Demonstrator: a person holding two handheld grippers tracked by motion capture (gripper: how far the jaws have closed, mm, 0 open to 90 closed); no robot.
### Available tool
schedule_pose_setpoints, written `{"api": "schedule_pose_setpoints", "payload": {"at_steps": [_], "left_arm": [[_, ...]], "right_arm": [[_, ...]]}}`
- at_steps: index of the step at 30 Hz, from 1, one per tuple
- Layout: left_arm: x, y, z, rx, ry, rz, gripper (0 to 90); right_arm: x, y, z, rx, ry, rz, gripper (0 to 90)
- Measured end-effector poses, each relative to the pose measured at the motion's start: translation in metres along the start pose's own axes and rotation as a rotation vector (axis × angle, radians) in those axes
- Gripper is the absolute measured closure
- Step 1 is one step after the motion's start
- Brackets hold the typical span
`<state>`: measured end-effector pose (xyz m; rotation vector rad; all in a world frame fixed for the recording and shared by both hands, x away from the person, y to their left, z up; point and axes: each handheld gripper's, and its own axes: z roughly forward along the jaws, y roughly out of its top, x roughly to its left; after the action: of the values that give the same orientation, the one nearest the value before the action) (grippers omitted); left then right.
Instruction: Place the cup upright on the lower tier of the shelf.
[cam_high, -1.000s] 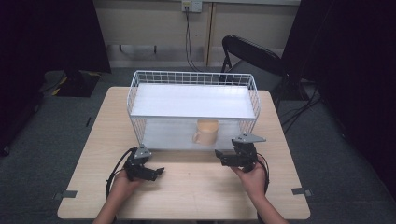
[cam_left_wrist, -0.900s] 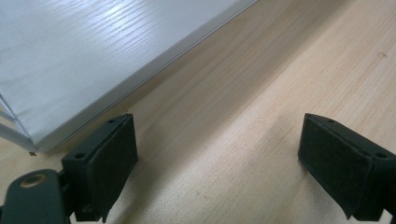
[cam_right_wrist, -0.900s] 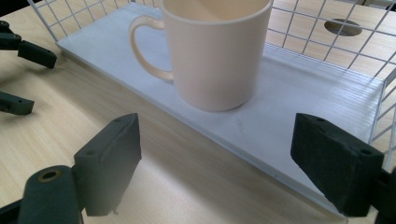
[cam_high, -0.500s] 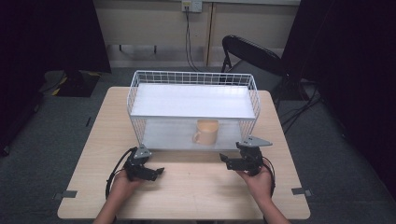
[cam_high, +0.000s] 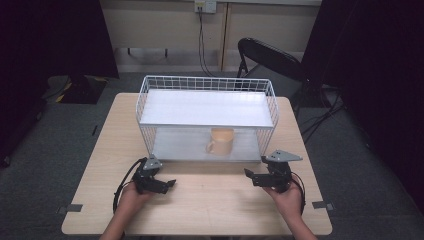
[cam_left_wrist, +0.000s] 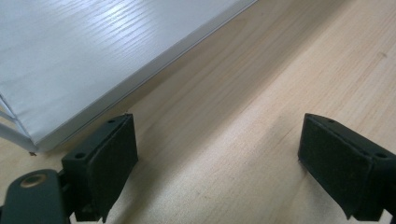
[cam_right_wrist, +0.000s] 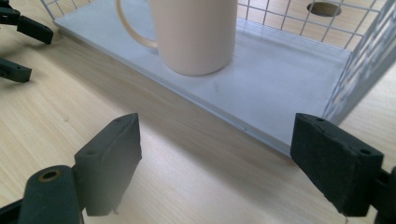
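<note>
The beige mug (cam_high: 221, 140) stood upright on the lower shelf of the white wire rack (cam_high: 207, 90), near its open front edge with the handle turned left, where it seemed easy to reach from the person's side. The right tongs (cam_high: 254, 176) rested low on the table (cam_high: 215, 200), jaws apart and empty, aimed at the mug. The left tongs (cam_high: 169, 184) lay near the rack's front left corner, also spread wide, holding nothing.

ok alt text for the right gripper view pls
A peach ceramic mug stands upright on the grey lower shelf of a white wire rack, handle toward the left of the picture. The right gripper is open over the light wooden table, its black jaws wide apart just short of the shelf edge.
</note>
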<state>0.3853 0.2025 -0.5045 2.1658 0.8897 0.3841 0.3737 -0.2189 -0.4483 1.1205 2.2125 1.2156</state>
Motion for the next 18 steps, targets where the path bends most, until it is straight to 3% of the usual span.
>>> {"api": "schedule_pose_setpoints", "payload": {"at_steps": [18], "left_arm": [[0.0, 0.0, 0.0, -0.001, 0.0, 0.0, 11.3]], "right_arm": [[-0.012, -0.019, -0.016, 0.013, 0.019, -0.029, 15.7]]}}
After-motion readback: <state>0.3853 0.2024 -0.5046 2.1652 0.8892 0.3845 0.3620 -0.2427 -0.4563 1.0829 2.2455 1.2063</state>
